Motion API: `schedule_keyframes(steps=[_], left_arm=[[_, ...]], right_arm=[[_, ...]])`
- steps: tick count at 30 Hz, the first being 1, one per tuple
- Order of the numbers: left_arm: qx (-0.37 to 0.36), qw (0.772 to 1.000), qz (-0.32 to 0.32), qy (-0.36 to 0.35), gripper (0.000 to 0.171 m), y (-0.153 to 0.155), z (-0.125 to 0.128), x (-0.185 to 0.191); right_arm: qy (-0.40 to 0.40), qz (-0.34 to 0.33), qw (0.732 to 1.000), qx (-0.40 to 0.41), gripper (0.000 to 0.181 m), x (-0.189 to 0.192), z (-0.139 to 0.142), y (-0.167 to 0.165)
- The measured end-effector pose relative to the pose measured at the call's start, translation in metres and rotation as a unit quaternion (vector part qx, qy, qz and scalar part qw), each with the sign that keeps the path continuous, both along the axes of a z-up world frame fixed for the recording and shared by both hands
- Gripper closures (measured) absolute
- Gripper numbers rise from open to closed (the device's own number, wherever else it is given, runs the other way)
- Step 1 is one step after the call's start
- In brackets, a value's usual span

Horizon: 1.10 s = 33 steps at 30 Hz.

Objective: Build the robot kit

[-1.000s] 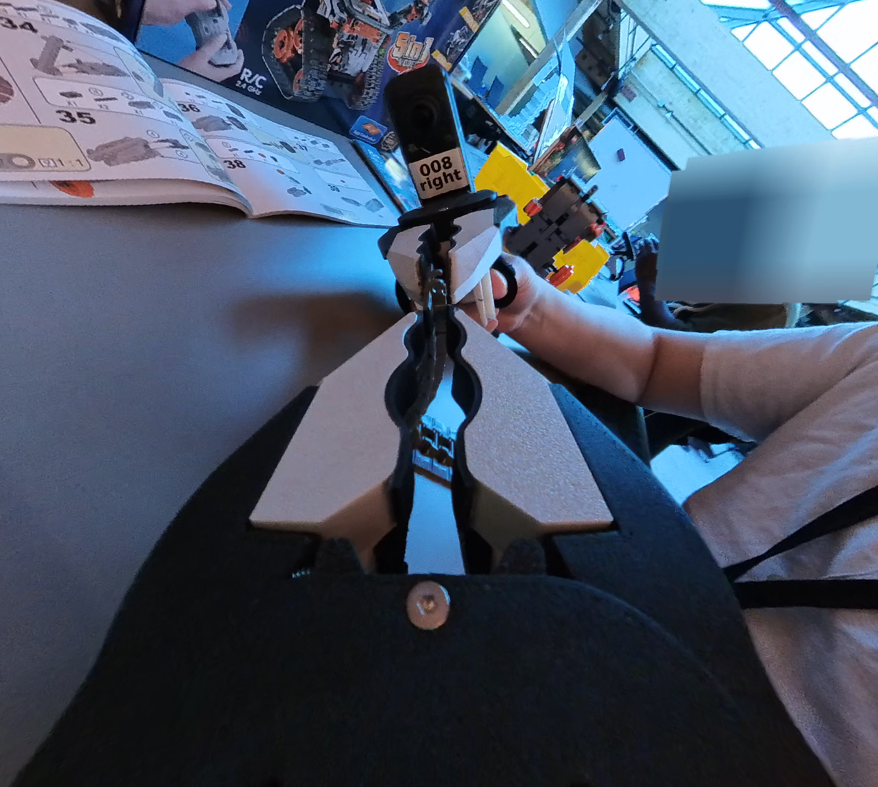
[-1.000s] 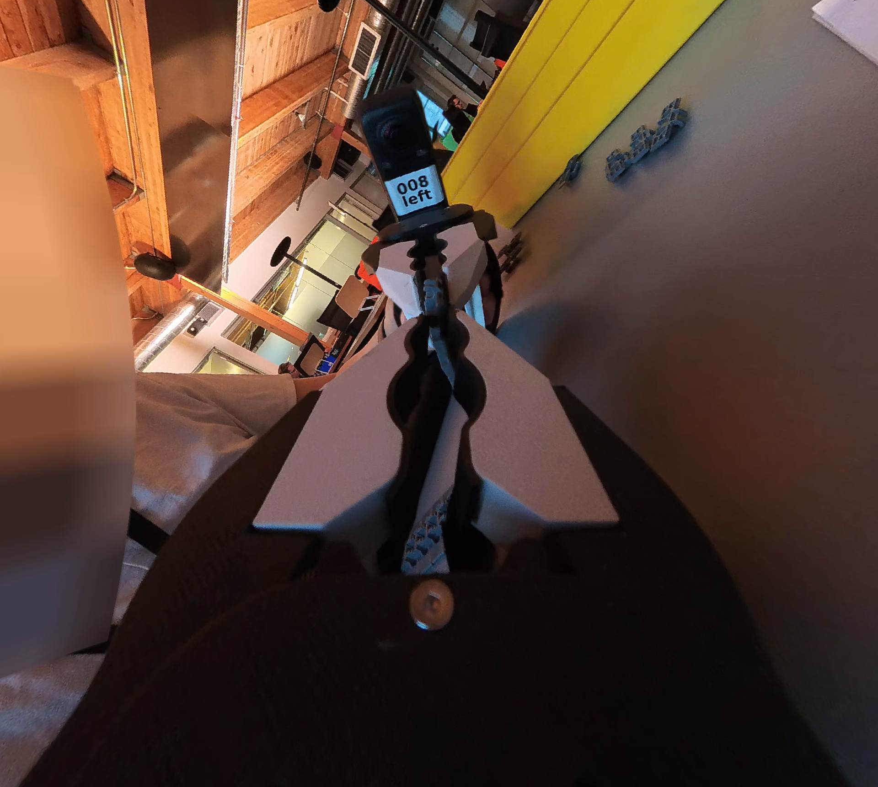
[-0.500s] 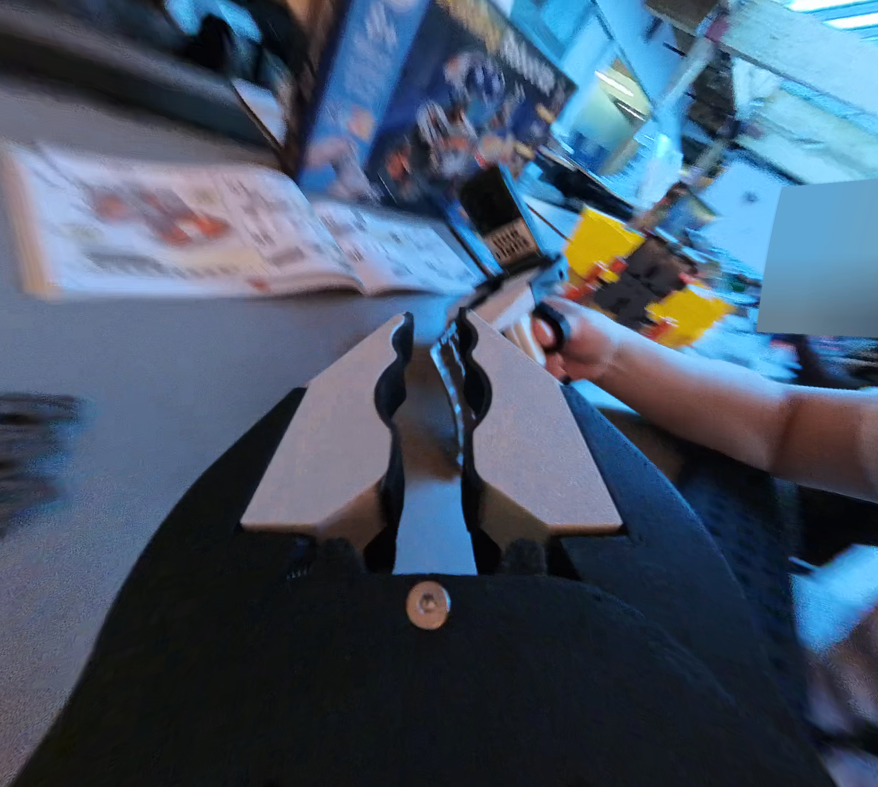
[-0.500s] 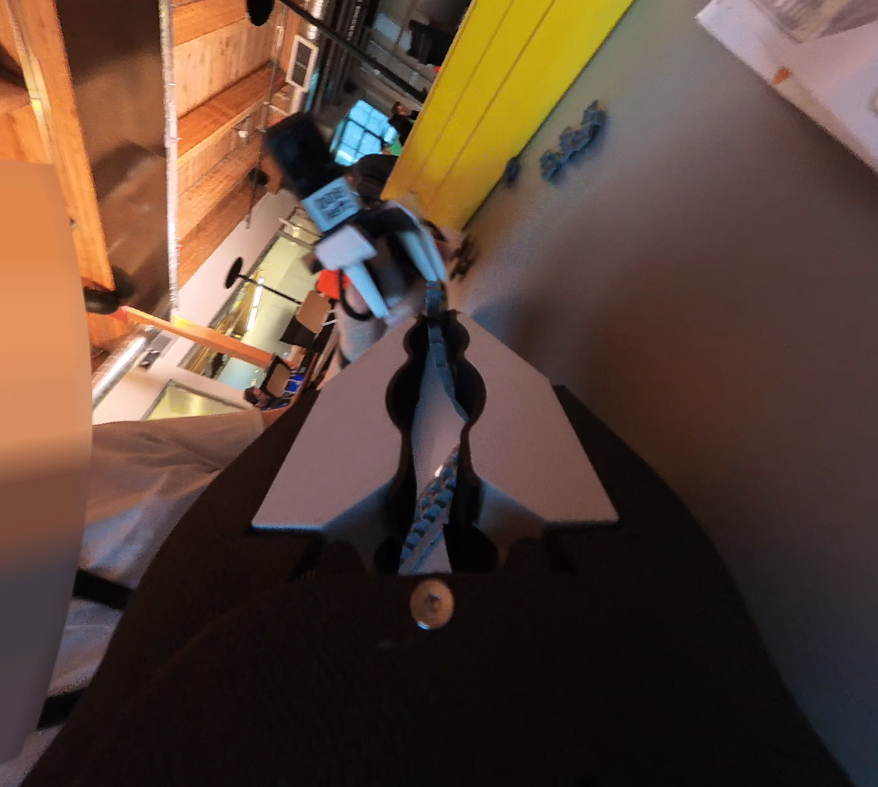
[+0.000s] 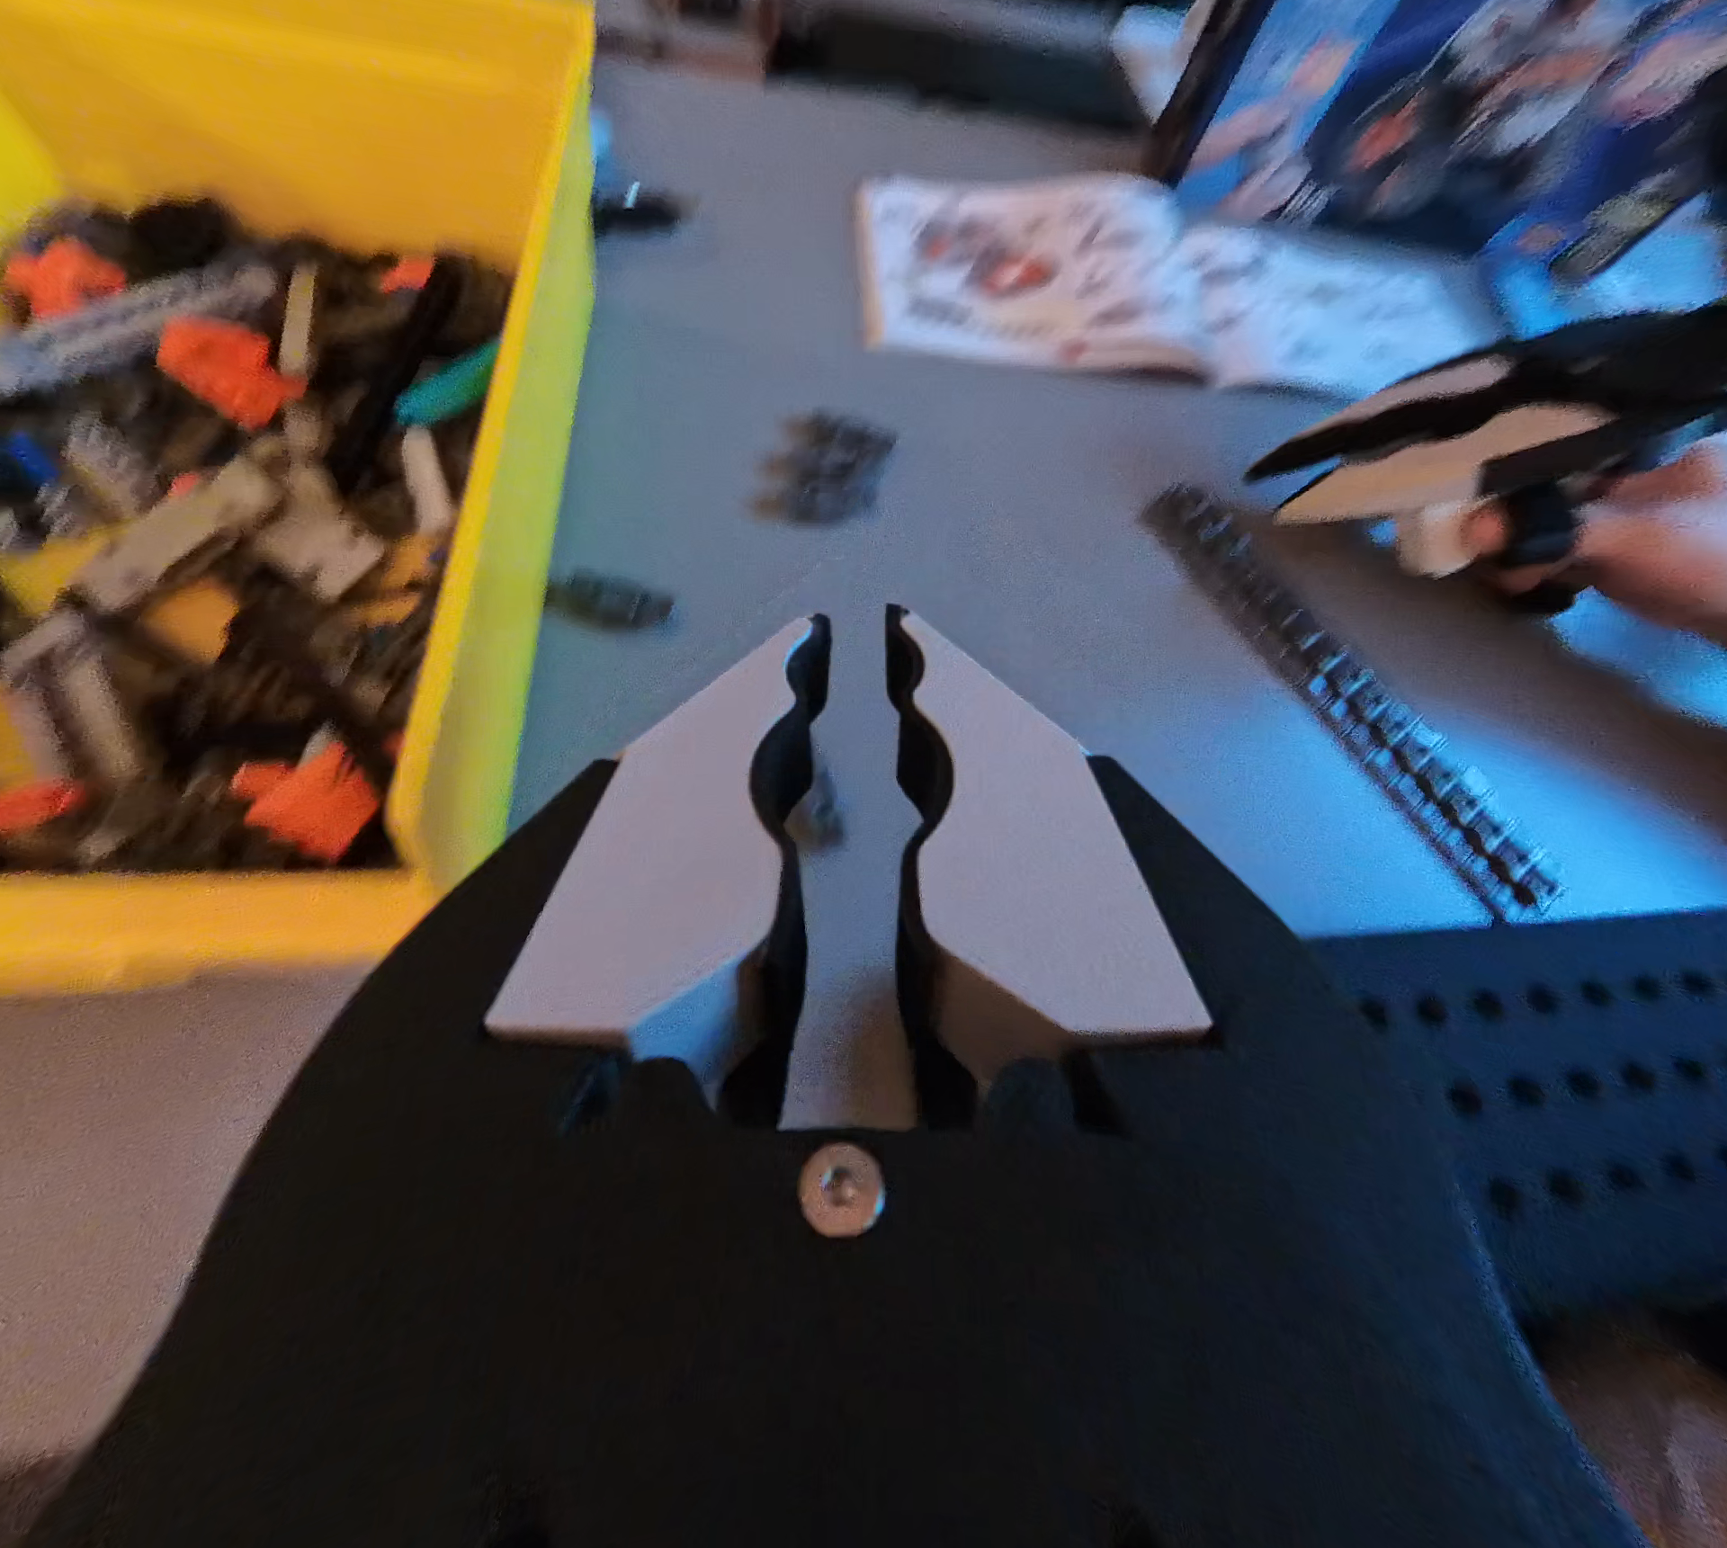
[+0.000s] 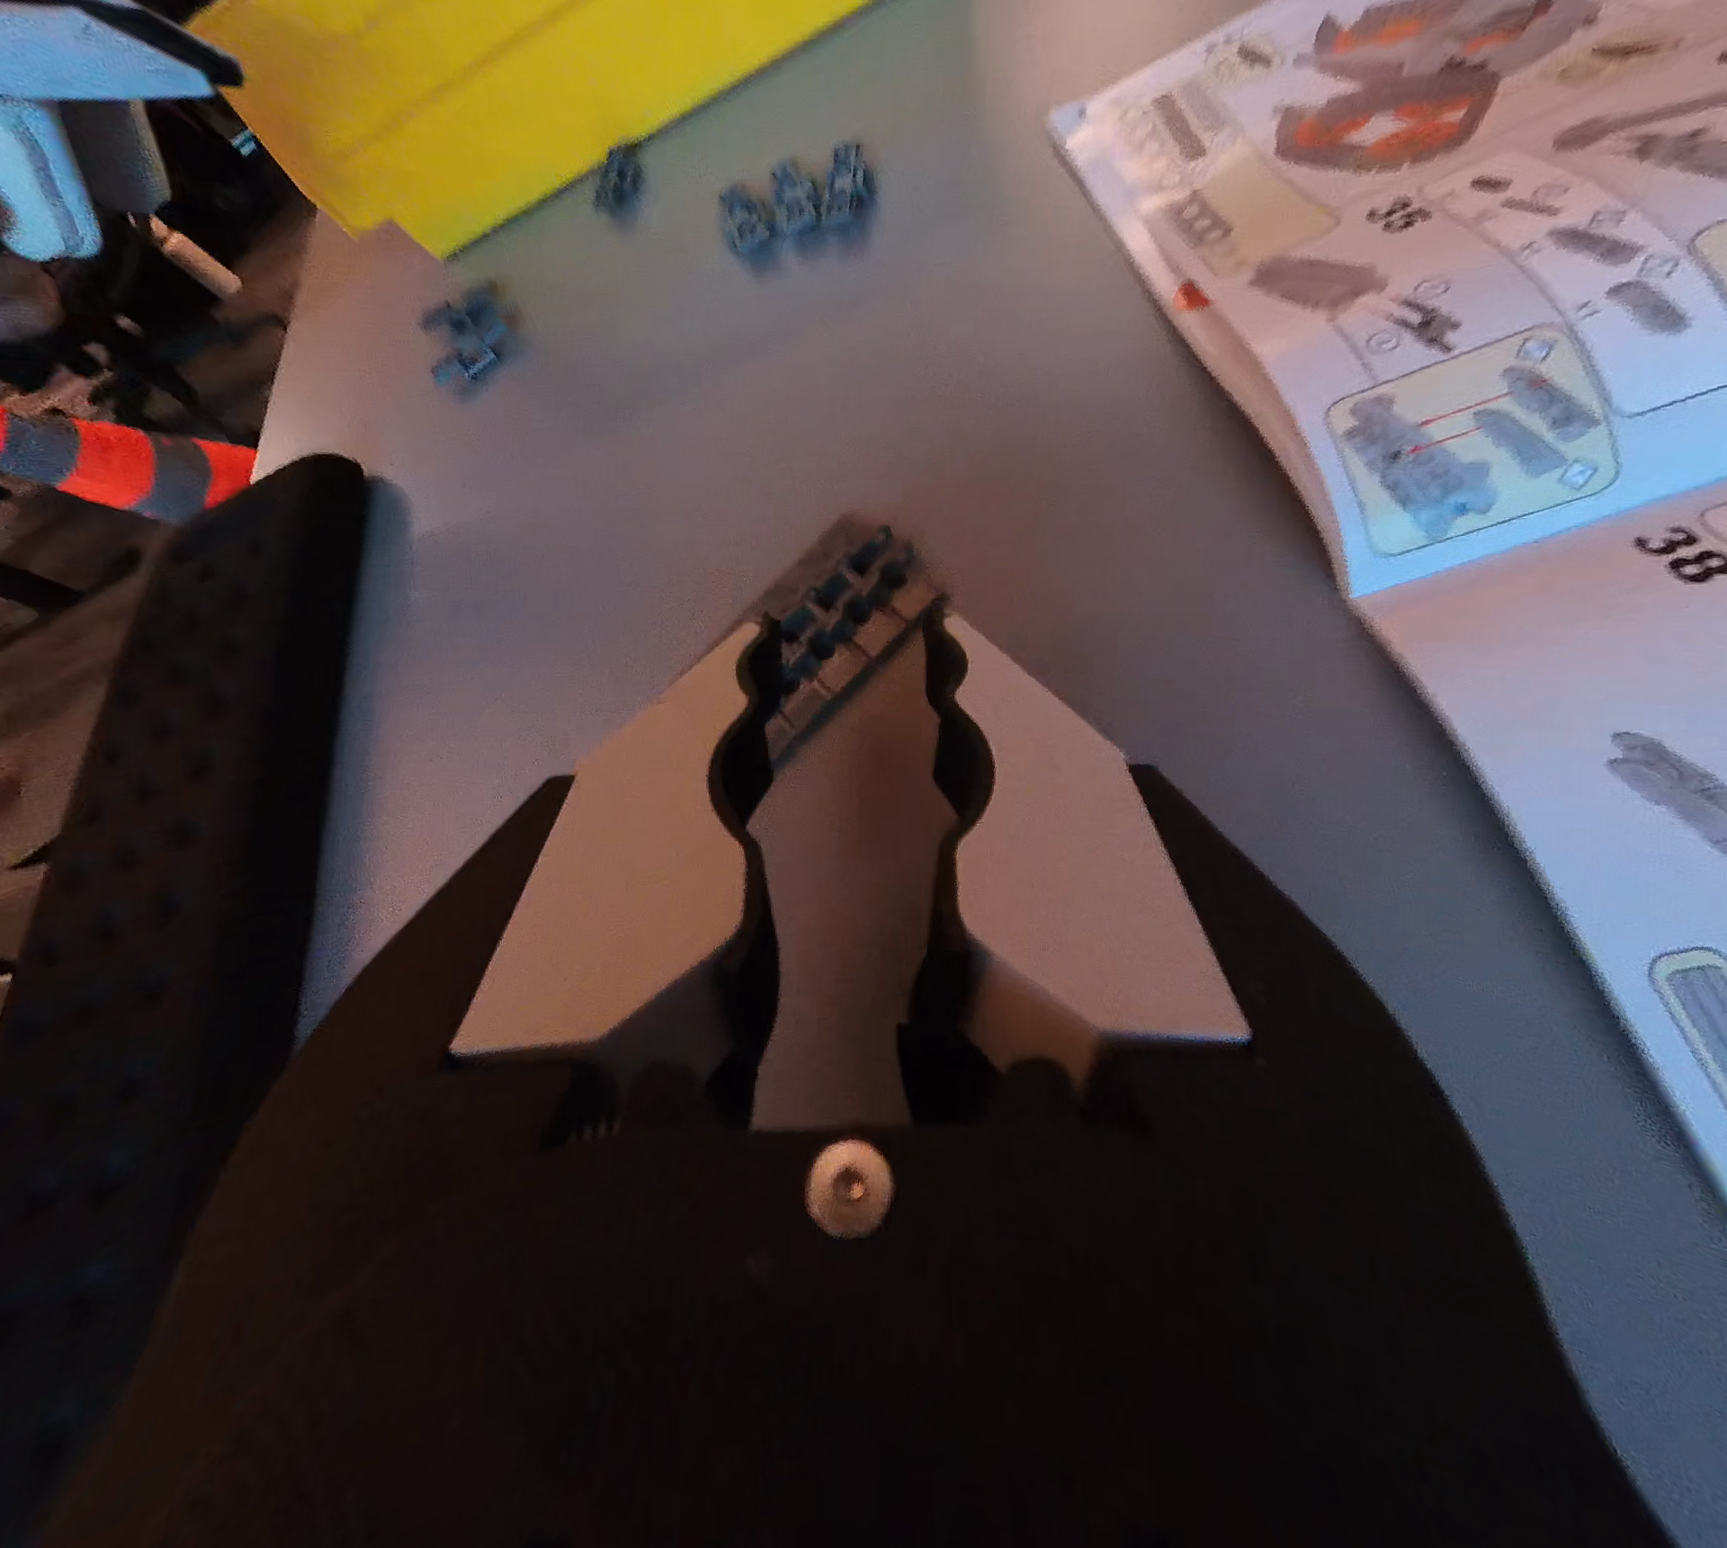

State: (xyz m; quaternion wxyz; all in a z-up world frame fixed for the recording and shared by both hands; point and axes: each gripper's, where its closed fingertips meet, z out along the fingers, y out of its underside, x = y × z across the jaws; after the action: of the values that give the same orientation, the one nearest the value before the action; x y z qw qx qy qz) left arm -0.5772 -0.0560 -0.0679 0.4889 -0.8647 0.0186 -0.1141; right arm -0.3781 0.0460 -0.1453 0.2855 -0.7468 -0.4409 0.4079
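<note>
A long dark grey track chain (image 5: 1346,699) lies flat on the grey table (image 5: 981,475). My left gripper (image 5: 849,615) is open by a narrow gap and empty, above the table beside the yellow bin (image 5: 486,569). A small grey piece (image 5: 815,813) shows on the table between its fingers. My right gripper (image 6: 850,629) is open and low over the table, and the chain's end (image 6: 841,597) lies between its fingertips. The right gripper also shows in the left wrist view (image 5: 1271,489), by the chain's far end.
The yellow bin holds several grey, black and orange parts. Loose track links (image 6: 794,195) lie near its wall (image 6: 598,8), with more (image 5: 607,601) closer in. An open instruction booklet (image 6: 1402,195) and a blue kit box (image 5: 1448,27) lie beyond. A black perforated surface (image 5: 1542,1083) is at the table's edge. Some 25 centimeters of space lies between my two pairs of fingers.
Both grippers held the chain in the air between them, facing each other. Now both have swung down towards the table and opened, and the chain lies flat on it.
</note>
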Motion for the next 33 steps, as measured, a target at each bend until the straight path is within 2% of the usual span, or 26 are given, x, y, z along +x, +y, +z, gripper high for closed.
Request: schedule_keyframes(steps=[3, 7, 10, 15, 19, 22, 27, 33], left_arm=[[-0.094, 0.996, 0.005, 0.01, 0.16, -0.019, -0.03, -0.007], [-0.12, 0.992, 0.009, 0.044, 0.158, -0.02, -0.053, -0.002], [-0.149, 0.987, 0.011, 0.06, 0.153, -0.019, -0.068, 0.001], [-0.176, 0.979, 0.006, 0.107, 0.15, -0.017, -0.084, 0.005], [-0.197, 0.972, 0.014, 0.123, 0.151, -0.019, -0.093, 0.004], [-0.201, 0.969, 0.017, 0.141, 0.161, -0.02, -0.097, -0.001], [-0.175, 0.976, 0.01, 0.131, 0.162, -0.014, -0.096, 0.002], [-0.092, 0.99, -0.035, 0.098, 0.162, -0.001, -0.072, 0.033]], right_arm=[[-0.019, 0.005, 1.0, -0.007, 0.152, -0.003, -0.006, -0.007], [-0.037, -0.022, 0.999, -0.02, 0.151, -0.003, -0.008, -0.015], [-0.057, -0.025, 0.997, -0.034, 0.142, -0.004, -0.003, -0.042], [-0.149, -0.005, 0.985, 0.086, 0.115, -0.005, -0.012, -0.065], [-0.183, 0.018, 0.974, 0.133, 0.115, -0.004, -0.018, -0.067], [-0.203, 0.063, 0.965, 0.152, 0.122, 0.002, -0.019, -0.066], [-0.221, 0.156, 0.95, 0.157, 0.127, 0.021, -0.019, -0.066], [-0.229, 0.181, 0.945, 0.146, 0.124, 0.033, -0.017, -0.065]])
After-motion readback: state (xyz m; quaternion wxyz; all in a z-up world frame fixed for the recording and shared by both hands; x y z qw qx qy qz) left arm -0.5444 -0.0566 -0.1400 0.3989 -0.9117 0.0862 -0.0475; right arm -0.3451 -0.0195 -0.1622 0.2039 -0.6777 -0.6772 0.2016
